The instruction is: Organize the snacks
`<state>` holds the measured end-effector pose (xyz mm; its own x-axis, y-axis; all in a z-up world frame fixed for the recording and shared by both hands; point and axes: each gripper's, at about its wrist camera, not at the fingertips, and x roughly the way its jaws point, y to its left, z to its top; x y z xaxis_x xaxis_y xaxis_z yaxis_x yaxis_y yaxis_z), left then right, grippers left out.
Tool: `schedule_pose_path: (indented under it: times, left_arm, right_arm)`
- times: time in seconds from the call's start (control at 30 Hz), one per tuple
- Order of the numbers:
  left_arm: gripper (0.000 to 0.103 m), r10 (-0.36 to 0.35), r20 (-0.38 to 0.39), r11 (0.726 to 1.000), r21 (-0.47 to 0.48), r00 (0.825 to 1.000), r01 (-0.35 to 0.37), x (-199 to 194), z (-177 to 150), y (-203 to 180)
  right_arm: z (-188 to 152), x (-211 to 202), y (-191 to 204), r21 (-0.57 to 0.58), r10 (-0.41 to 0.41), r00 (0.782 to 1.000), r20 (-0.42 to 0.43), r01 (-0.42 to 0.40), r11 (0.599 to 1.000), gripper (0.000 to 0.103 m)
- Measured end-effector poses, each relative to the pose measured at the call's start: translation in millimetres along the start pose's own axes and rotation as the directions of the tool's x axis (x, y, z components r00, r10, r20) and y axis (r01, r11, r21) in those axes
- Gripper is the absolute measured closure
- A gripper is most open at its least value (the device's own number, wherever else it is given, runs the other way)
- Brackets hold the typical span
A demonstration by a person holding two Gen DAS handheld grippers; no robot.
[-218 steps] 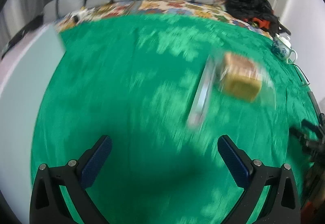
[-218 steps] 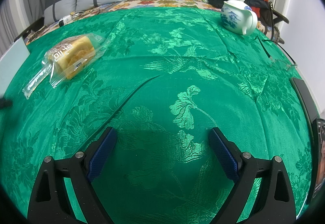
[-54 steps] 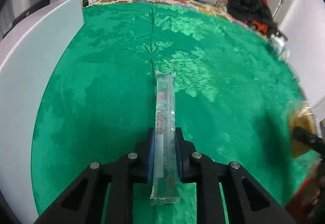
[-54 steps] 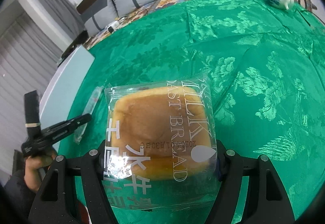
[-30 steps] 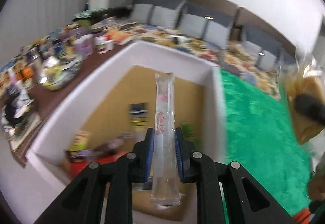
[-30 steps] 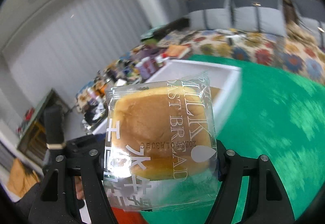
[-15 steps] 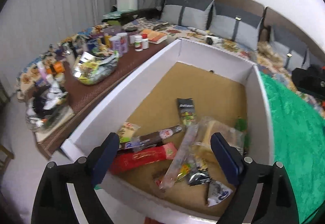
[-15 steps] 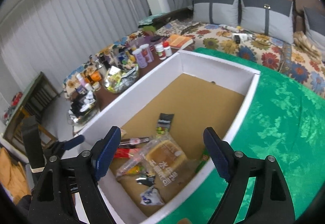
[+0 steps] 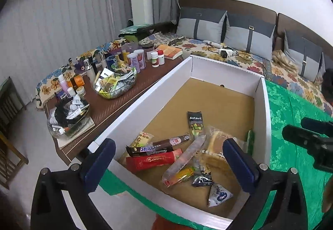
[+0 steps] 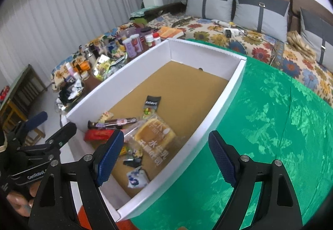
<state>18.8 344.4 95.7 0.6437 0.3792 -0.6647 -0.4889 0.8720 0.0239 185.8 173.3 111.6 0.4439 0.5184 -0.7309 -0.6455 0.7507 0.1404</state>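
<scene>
Snacks lie heaped at the near end of the box [image 9: 261,92], likely because both grippers reach in from that side. Bread [image 10: 155,133] and tube [image 9: 183,160] rest there, while left gripper [image 9: 169,162], whose jaws have just been opening, and right gripper [image 10: 164,153] hang spread and empty.

My right gripper [image 10: 166,155] hangs open and empty over the white box [image 10: 226,88]. The bread packet [image 10: 155,136] lies inside the box among other snacks, and my left gripper [image 10: 47,123] sits beside the box's near corner.
</scene>
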Motion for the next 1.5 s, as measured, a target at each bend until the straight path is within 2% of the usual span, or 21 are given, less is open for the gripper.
schedule_pose_path:
  times: [0.13, 0.43, 0.67, 0.87, 1.2, 1.5]
  left_arm:
    - [0.001, -0.010, -0.020, 1.000, 0.005, 1.000, 0.010, 1.8, -2.5, -0.2]
    - [0.001, 0.055, 0.017, 0.998, 0.026, 0.998, -0.056, -2.3, -3.5, 7.6]
    - [0.001, -0.014, 0.050, 1.000, 0.011, 0.999, 0.013, -7.0, -2.7, 16.6]
    - [0.001, 0.057, 0.028, 0.998, 0.035, 0.998, -0.058, -8.0, -0.1, 11.7]
    - [0.000, -0.046, -0.046, 0.999, -0.023, 0.998, 0.045, -4.2, 0.1, 16.1]
    - [0.000, -0.015, -0.037, 1.000, -0.014, 0.999, 0.015, -0.9, 2.5, 15.7]
  right_arm:
    - [-1.7, -5.5, 10.0, -0.031, -0.014, 1.000, 0.001, 0.014, 0.999, 0.017]
    - [-6.2, -2.1, 29.0, -0.057, -0.005, 1.000, -0.004, 0.005, 0.998, 0.017]
    - [-6.6, -7.5, 35.8, -0.071, -0.029, 1.000, 0.009, 0.030, 0.997, 0.017]
    - [-4.7, -11.9, 36.2, -0.077, -0.046, 0.999, 0.013, 0.047, 0.996, 0.017]
    - [-3.9, -11.5, 38.7, -0.081, -0.068, 0.998, 0.006, 0.068, 0.994, 0.017]
    - [-4.7, -7.1, 37.0, -0.079, -0.072, 0.997, -0.005, 0.071, 0.994, 0.017]
